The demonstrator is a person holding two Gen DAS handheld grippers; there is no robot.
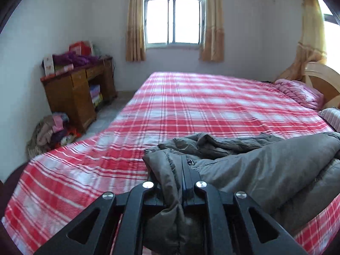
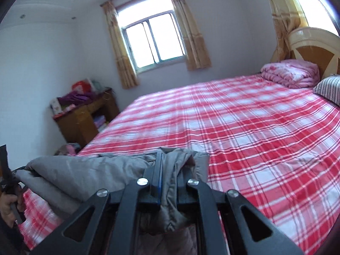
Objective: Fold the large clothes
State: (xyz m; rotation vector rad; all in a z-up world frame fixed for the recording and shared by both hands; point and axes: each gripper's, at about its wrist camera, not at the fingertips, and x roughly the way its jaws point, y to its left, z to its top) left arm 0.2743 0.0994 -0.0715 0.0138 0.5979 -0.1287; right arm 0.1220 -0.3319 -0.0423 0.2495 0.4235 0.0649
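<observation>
Beyond your grippers the bed (image 1: 191,110) lies wide and bare to its far edge. Your left gripper (image 1: 170,170) and right gripper (image 2: 167,161) each have jaws clamped on the coat (image 1: 265,165) over the near edge.

bedsheet (image 1: 191,106) lies open; pillows (image 2: 291,73) crowd headboard (image 2: 314,48).

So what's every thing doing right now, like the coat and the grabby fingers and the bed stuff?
Grey coat: crumpled, pinched at two spots, partly lifted off the bed.
Left gripper: shut on the coat.
Right gripper: shut on the coat.
Plaid sheet: spread flat.
Pink quilt: folded by the headboard.
Curtains: drawn open.
Desk: piled with stuff.
</observation>
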